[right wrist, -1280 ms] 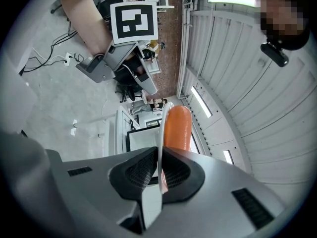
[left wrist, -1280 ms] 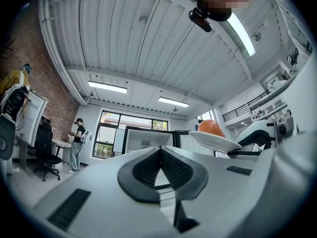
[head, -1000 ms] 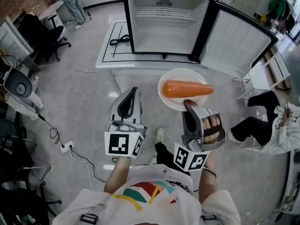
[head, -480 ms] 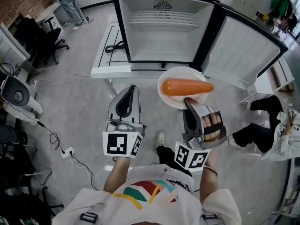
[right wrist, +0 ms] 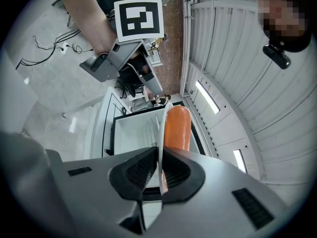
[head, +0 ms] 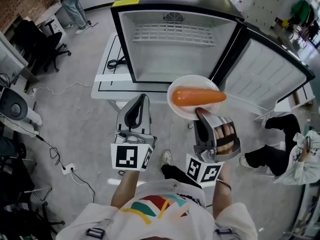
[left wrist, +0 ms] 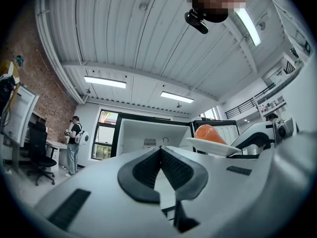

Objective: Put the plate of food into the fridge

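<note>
**Clear way into the open fridge**
The black-framed white fridge (head: 172,59) stands wide open on the white surface (head: 111,70), and the cavity below its wire shelf (head: 172,34) is bare. Its door (head: 272,81) swings out rightward, walling that side. The white plate (head: 192,82) in the right claw (head: 199,110) hangs just before the opening. A black cable (head: 116,62) lies left of the fridge.

The plate (head: 192,81) looks glossy and smooth, the carrot (head: 197,97) smooth with a soft sheen, the fridge lining (head: 175,59) matt plastic

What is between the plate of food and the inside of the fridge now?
Nothing. In the head view the plate hangs at the open fridge front, with its door swung aside; the right gripper view shows the same bare stretch.
</note>
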A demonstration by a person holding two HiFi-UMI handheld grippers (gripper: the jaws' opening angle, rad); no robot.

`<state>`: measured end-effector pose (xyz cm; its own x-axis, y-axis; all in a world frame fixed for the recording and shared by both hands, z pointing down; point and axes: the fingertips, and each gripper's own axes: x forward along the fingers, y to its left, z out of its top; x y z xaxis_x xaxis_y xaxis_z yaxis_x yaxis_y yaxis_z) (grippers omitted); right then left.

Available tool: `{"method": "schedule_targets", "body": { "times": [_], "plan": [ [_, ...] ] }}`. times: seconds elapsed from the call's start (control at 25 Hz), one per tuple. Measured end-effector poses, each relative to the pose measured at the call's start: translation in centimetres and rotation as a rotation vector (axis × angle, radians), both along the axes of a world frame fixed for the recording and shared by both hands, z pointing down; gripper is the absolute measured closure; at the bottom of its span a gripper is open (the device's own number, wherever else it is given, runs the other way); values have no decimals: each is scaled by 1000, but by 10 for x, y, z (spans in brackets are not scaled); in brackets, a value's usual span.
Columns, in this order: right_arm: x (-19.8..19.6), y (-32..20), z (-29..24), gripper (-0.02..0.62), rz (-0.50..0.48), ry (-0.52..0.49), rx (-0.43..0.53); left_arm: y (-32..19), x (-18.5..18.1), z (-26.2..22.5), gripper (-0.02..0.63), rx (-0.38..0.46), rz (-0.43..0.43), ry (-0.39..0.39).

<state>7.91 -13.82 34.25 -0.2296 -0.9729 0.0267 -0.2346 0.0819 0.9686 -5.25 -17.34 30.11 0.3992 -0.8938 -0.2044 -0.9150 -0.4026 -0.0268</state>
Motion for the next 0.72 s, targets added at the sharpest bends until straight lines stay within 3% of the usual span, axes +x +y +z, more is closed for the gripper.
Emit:
{"method": "schedule_targets", "body": {
  "times": [0.48, 0.72],
  "plan": [
    [15, -83, -7, 566, -32, 21, -2, -86, 10, -8, 600, 1, -44, 6],
    [16, -115, -19, 566, -51, 41, 40, -111, 15, -8, 600, -12, -47, -8]
  ]
}}
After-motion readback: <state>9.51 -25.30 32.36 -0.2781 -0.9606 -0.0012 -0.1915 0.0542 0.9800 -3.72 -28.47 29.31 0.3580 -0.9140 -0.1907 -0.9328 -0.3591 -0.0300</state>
